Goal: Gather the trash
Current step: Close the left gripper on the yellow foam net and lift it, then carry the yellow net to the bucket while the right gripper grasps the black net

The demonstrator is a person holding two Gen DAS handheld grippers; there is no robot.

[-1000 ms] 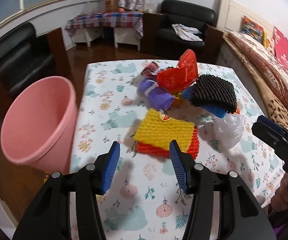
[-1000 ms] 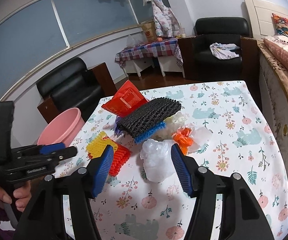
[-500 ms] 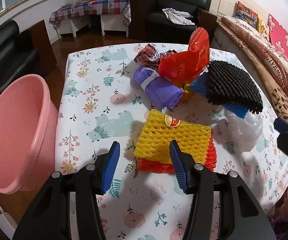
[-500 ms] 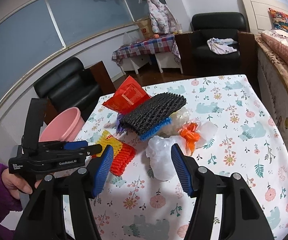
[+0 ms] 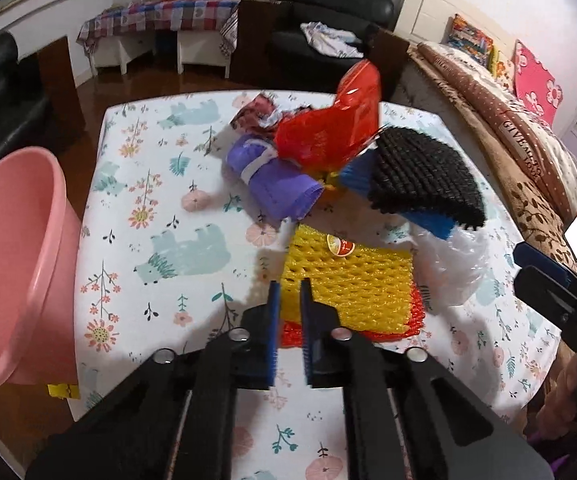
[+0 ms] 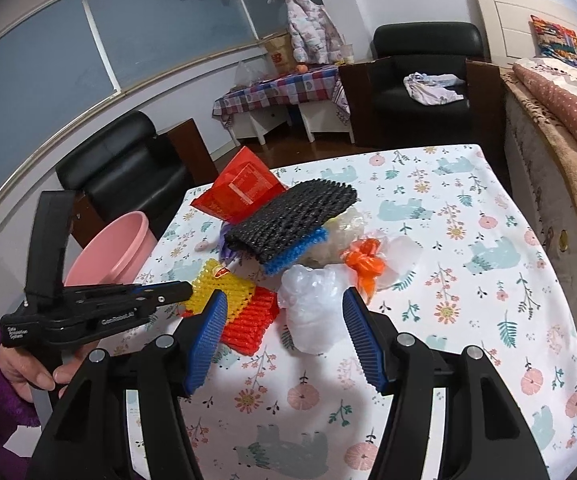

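tablecloth (image 5: 176, 184): white, pastel bears and flowers | bucket (image 5: 12, 264): pink | foam net (image 5: 348, 276): yellow, lying on a red net (image 6: 250, 320) | mesh sleeve (image 5: 420, 172): black over blue | snack bag (image 5: 328, 128): red | rolled bag (image 5: 276, 188): purple | plastic bag (image 6: 312, 308): clear white | ribbon (image 6: 364, 262): orange | gripper pads (image 6: 208, 332): blue

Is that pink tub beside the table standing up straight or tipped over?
Tilted. The pink tub leans beside the table, its mouth angled toward it in the left wrist view. What props it cannot be seen.
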